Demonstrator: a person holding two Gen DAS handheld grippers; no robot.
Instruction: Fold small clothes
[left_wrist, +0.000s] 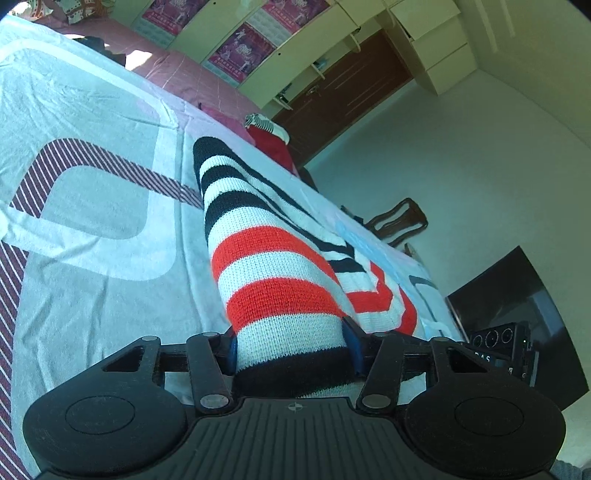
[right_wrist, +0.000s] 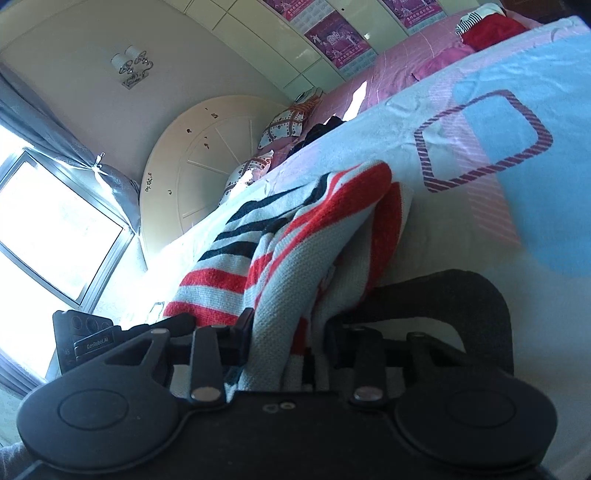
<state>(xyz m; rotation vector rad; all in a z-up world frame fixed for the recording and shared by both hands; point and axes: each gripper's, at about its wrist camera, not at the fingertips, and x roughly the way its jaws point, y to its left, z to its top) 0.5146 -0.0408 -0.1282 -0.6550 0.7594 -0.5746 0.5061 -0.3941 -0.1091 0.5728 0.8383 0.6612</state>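
On the bed (left_wrist: 92, 221), both grippers (left (left_wrist: 291, 343), right (right_wrist: 288, 332)) pinch the striped sweater (left_wrist: 273, 266), jaws half-closed on knit; folding looks barely begun.

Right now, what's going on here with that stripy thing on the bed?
A person is working two handheld grippers on a striped knit garment lying on the patterned bedspread. The left gripper has a rolled, sleeve-like part between its fingers, and the right gripper has a bunched fold of the same garment. Both look closed on the fabric. The garment is not yet folded flat.
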